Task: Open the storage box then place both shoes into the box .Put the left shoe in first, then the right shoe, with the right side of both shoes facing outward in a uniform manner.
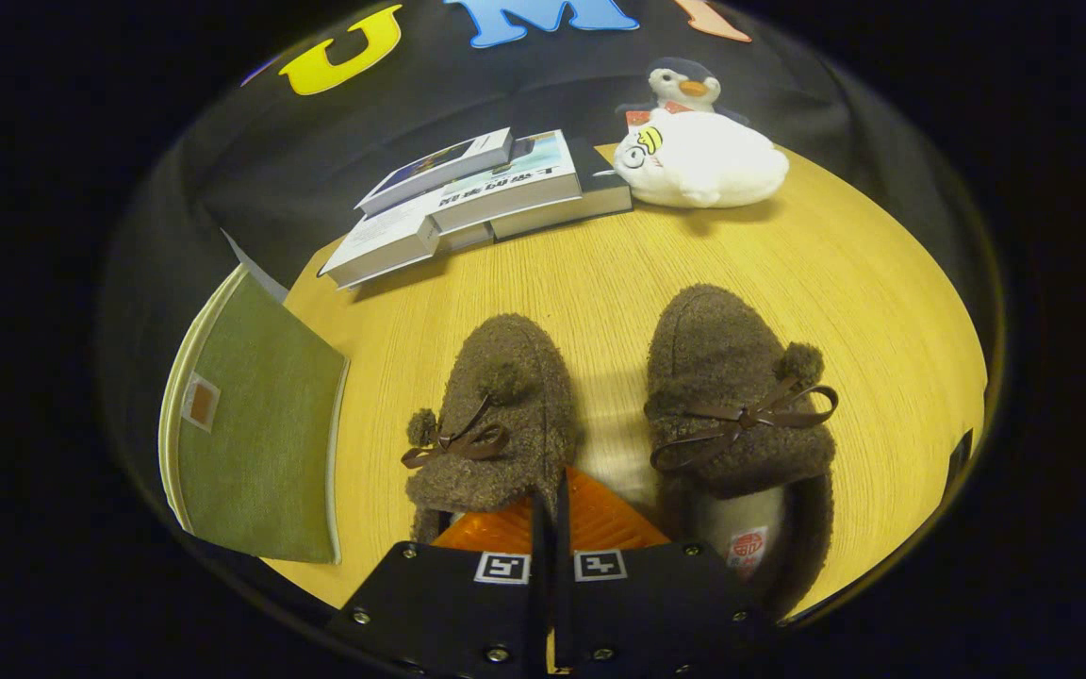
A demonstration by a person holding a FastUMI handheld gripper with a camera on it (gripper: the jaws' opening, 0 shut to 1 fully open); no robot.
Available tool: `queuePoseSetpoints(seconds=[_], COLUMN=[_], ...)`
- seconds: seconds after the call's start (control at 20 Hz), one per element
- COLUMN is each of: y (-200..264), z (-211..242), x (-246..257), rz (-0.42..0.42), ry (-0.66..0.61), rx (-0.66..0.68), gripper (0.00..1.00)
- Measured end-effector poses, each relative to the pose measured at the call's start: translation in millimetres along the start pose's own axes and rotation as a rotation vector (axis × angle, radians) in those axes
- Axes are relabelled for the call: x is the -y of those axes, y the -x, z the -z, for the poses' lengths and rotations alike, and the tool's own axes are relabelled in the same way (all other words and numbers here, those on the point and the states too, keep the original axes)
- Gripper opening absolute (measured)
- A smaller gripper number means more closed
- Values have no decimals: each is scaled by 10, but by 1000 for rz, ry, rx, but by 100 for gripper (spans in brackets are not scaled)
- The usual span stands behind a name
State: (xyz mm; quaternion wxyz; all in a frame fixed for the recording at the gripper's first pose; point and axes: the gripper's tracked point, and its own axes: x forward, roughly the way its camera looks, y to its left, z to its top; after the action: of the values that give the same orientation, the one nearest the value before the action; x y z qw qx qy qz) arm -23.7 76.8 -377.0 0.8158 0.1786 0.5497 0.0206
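Observation:
Two brown fuzzy slippers with pom-poms and ribbon bows stand side by side on the wooden table [863, 283], toes pointing away from me. The left shoe [501, 396] is just ahead of my fingers. My gripper [550, 495] is shut, its two fingers pressed together on the right-hand wall of that shoe's opening, one finger inside it and one outside. The right shoe [732, 396] lies just right of the fingers, untouched, its white insole showing. The green fabric storage box [255, 434] stands left of the shoes, its green panel with a small tag tilted toward me.
A fanned stack of books [477, 198] lies beyond the shoes at the back left. A white plush toy [703, 160] and a penguin plush [684, 85] sit at the table's far edge. Bare wood lies between the shoes and the books.

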Motion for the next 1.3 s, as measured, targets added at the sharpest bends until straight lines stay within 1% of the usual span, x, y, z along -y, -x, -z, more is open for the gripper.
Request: queuePoseSetpoints(seconds=[0.05,0.3,0.5,0.9,1.1,1.3], y=[36,327,601,1080,1158,1105], z=[-19,-298,-524,-964,-999,-908], x=[-21,-341,-673,-1557,-2007,-2406], rz=[-6,-89,-152,-283,-331,-366], ry=[-12,-88,-98,-78,-63,-53], rx=[1,19,42,104,104,85], gripper=[3,3,3,3,3,3])
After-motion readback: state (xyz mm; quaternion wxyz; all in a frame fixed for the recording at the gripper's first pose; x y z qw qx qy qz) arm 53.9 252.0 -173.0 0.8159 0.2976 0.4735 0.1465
